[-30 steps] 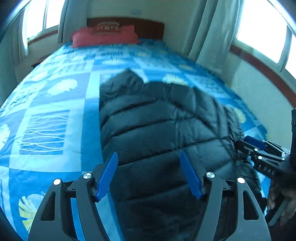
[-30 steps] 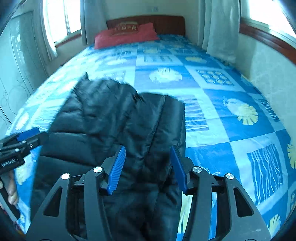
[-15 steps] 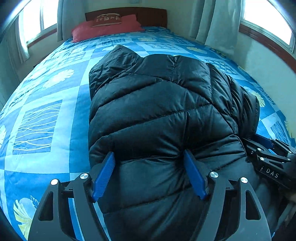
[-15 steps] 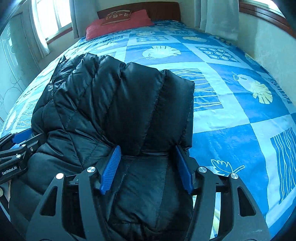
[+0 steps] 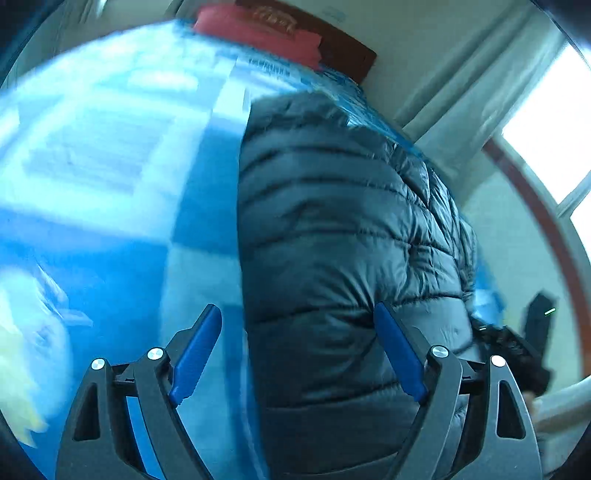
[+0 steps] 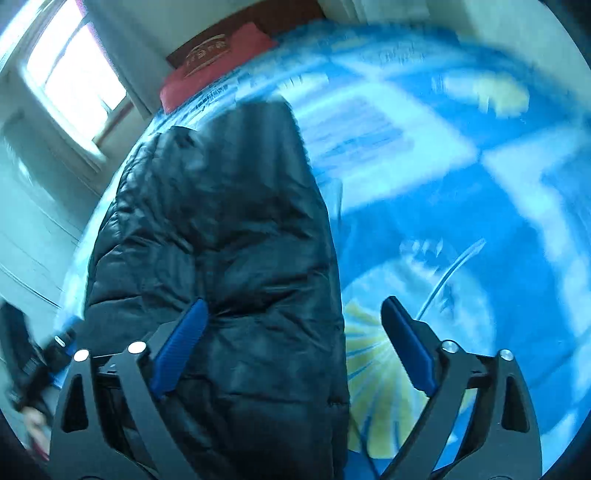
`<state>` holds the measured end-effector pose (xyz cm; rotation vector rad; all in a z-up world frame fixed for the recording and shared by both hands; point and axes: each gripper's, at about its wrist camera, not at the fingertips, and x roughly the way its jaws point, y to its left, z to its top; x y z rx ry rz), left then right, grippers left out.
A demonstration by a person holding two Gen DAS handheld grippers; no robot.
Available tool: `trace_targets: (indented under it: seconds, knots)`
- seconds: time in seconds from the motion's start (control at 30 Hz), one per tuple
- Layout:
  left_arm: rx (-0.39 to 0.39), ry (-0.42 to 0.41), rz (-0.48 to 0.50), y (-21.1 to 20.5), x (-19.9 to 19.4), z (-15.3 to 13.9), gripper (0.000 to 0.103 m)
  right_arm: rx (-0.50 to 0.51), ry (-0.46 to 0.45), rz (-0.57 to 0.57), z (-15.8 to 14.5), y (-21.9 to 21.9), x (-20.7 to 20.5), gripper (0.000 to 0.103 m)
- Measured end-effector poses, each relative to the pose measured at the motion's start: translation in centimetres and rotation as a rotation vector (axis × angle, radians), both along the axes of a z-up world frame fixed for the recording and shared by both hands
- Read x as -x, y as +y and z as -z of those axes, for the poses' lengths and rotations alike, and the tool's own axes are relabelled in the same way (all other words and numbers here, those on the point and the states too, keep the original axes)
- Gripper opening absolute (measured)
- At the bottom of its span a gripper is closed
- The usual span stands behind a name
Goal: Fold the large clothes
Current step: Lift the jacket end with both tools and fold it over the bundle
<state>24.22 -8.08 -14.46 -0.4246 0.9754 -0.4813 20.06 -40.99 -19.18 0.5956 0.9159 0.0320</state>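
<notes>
A black quilted puffer jacket lies folded on the blue patterned bedspread. It also shows in the right wrist view. My left gripper is open and empty, straddling the jacket's left edge near its front end. My right gripper is open and empty, straddling the jacket's right edge over the bedspread. Each gripper shows at the edge of the other's view, the right one and the left one. Both views are motion-blurred and tilted.
A red pillow lies against the dark wooden headboard at the far end. Curtained windows line the right wall. Another window is on the left wall.
Both grippers have rolled and swung outward toward the jacket's sides. They stay open. The jacket now lies folded on the bed.
</notes>
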Motion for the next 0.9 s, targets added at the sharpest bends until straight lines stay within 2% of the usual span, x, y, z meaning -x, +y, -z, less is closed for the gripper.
trace_targets:
  seconds: [0.07,0.1,0.2,0.23,0.3,0.43,0.6,0.73,0.9]
  knots:
    - [0.103,0.059,0.018,-0.2,-0.5,1.2,0.087,-0.071,-0.01,0.002,1.0,-0.7,0.0,0.101]
    - [0.162,0.099,0.032,-0.2,-1.0,2.0,0.088,-0.064,-0.014,-0.006,0.9,-0.5,-0.1,0.101]
    - [0.223,0.143,0.069,-0.6,-1.9,3.0,0.088,-0.042,-0.029,-0.054,0.8,0.4,-0.4,0.098]
    - [0.225,0.135,0.086,-0.7,-2.0,2.9,0.086,-0.088,-0.044,-0.094,0.9,0.8,-0.6,0.077]
    - [0.229,0.127,0.105,-0.8,-2.1,2.6,0.082,-0.104,-0.05,-0.109,0.8,1.4,-0.9,0.069]
    - [0.251,0.11,0.122,-0.7,-1.9,1.7,0.077,-0.065,-0.116,-0.157,-1.4,3.5,-1.0,0.043]
    - [0.247,0.037,0.128,0.8,-2.9,-1.1,0.077,-0.09,-0.171,-0.207,-2.9,6.8,-3.4,0.038]
    - [0.203,-0.033,0.111,3.5,-4.0,-3.2,0.076,-0.145,-0.18,-0.253,-2.9,9.9,-6.9,0.038]
    - [0.173,-0.033,0.06,7.2,-5.6,-2.5,0.076,-0.173,-0.166,-0.299,-1.6,13.7,-10.7,0.038]
